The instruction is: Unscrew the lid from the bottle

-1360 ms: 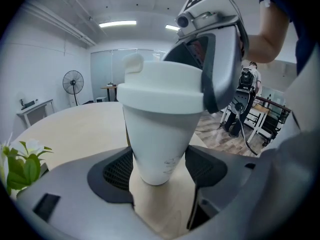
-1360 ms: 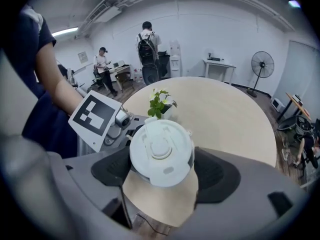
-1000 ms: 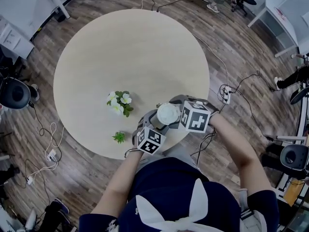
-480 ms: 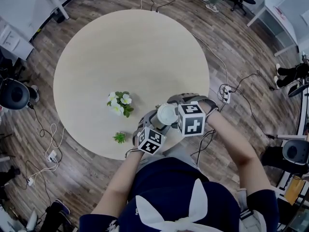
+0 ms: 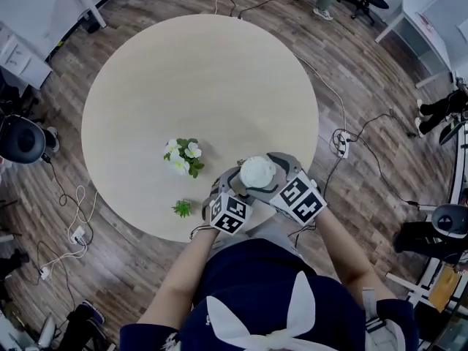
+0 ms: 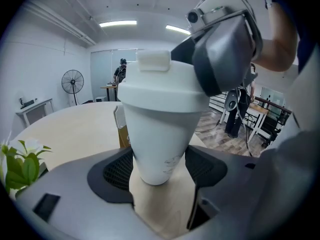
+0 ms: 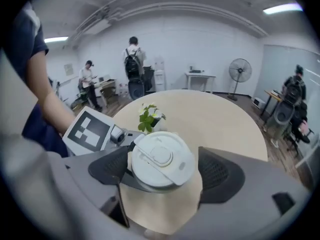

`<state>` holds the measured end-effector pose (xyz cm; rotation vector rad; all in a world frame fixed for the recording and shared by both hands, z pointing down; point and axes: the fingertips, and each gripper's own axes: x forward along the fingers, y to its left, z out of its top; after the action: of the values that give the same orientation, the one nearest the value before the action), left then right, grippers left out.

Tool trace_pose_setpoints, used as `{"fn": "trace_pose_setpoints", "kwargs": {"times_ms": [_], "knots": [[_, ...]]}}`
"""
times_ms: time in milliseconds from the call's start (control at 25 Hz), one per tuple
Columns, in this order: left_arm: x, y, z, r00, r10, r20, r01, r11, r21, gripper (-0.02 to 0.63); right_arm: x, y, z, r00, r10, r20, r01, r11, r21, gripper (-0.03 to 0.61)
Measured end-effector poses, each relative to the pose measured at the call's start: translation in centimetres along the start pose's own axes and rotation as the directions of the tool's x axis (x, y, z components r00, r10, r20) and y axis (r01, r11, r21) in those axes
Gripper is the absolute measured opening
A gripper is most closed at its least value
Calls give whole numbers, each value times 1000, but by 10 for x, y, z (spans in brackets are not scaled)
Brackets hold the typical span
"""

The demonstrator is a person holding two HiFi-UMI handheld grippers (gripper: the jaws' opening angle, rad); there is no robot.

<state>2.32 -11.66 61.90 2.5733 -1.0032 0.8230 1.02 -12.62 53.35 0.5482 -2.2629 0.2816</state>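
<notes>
- The head view looks from high up, almost straight down on the round table (image 5: 197,86), and sees its whole top and the floor (image 5: 351,64) around it.
- The left gripper view sits low and very near the bottle (image 6: 160,134) and looks at it from the side.
- The right gripper view is near too and looks down on the lid (image 7: 162,159).
- All three views see the bottle and the flowers (image 5: 183,156).

Soft even light, fisheye-warped dark edges

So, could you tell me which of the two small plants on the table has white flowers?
The larger plant, farther from the table edge; the smaller plant by the edge is green only.
</notes>
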Motion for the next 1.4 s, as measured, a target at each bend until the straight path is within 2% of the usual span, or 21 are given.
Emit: {"fn": "trace_pose_setpoints", "kwargs": {"times_ms": [120,280,440,600,840,1120,1280,1400], "knots": [[0,0,-2,1000,2,0,-2,1000,1,327,3,0,-6,995,-92,38,85,984,158,443],[0,0,-2,1000,3,-2,-3,1000,1,327,7,-4,-6,978,-200,60,173,936,308,440],[0,-1,0,1000,3,-1,-3,1000,-1,327,7,-8,-5,962,-267,47,239,916,324,445],[0,0,-1,1000,0,0,0,1000,0,327,9,-7,-5,966,-254,44,227,919,323,439],[0,1,-2,1000,-5,1,5,1000,1,327,10,-5,-5,984,-177,35,164,956,243,434],[-2,0,-2,1000,-10,-1,10,1000,4,327,10,2,-5,1000,-15,2,15,999,48,434],[-1,0,0,1000,-12,0,12,1000,3,327,10,5,-4,994,91,-53,-95,993,-73,436],[-2,0,0,1000,-13,2,13,1000,2,327,8,10,-5,977,177,-115,-193,970,-149,436]]}}
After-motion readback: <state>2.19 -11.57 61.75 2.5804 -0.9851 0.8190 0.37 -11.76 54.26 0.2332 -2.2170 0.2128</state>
